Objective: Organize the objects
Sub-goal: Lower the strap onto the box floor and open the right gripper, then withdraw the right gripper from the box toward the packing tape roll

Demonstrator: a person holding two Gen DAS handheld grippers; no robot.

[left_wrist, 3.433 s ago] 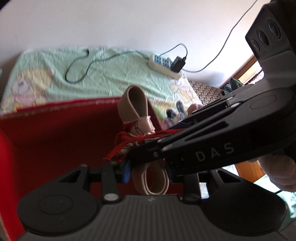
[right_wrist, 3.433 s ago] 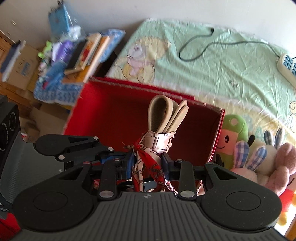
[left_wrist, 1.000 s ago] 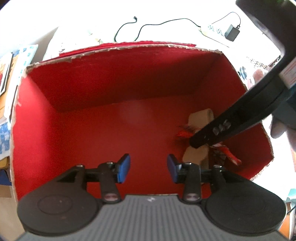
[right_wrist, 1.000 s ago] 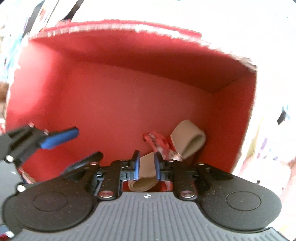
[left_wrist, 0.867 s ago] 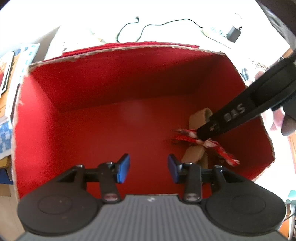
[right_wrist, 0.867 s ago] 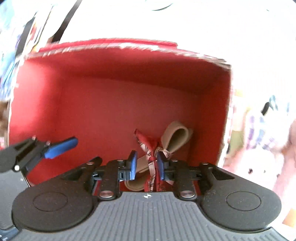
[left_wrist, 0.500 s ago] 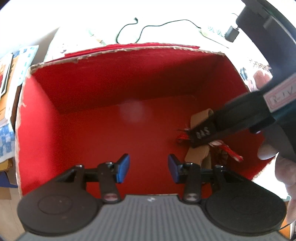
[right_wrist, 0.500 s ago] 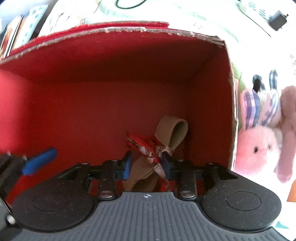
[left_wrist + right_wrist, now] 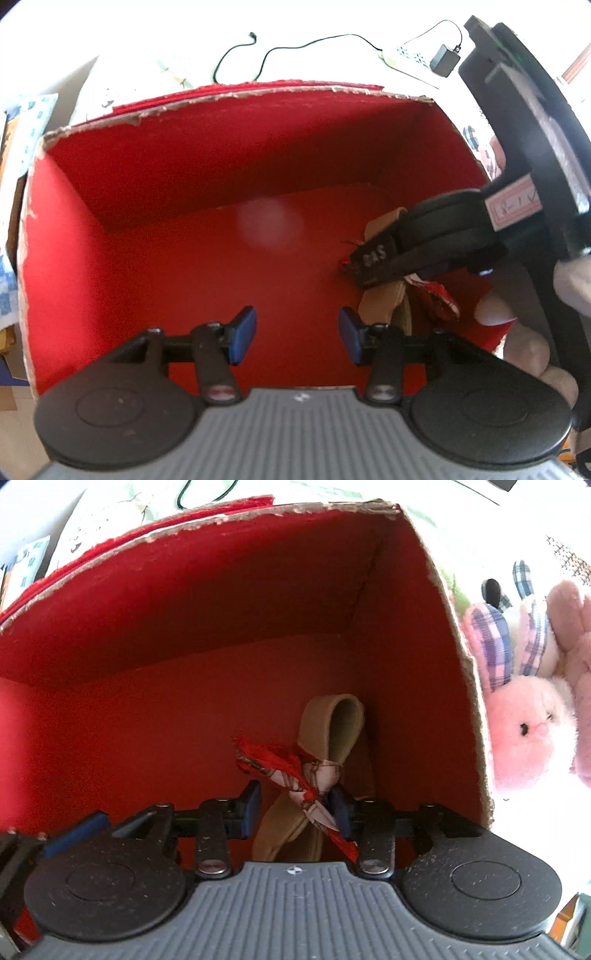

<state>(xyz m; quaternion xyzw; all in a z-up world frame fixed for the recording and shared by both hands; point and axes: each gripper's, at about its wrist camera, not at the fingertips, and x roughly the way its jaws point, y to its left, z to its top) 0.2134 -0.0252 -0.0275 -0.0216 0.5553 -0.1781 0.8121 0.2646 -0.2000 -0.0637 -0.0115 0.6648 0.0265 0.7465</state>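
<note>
The tan folded belt [image 9: 327,731], bound around its middle by a red and pink patterned scarf [image 9: 295,775], lies on the floor of the red box [image 9: 184,602] close to the box's right wall, sitting just right of centre in my right wrist view and at centre right in my left wrist view. My right gripper [image 9: 293,808] has its jaws parted to either side of the bundle's lower half; the right blue pad is up against the scarf knot, the left pad stands clear of the belt, so I read it as open and not clamping anything. In the left wrist view that same gripper comes in from the right edge as a black body with a lettered finger tip over the bundle, and the hand [image 9: 535,343] holding it shows at lower right. My left gripper [image 9: 297,334] sits low in the centre of its own frame with its jaws wide apart and nothing between them, over bare red floor to the left of the bundle. Outside the box, at the right of the right wrist view, pink plush rabbits [image 9: 528,720] sit just beside the box wall. Beyond the far rim, at the top of the left wrist view, a black cable [image 9: 295,48] and a white power strip [image 9: 410,61] with a black adapter [image 9: 445,59] lie on the bed.
</note>
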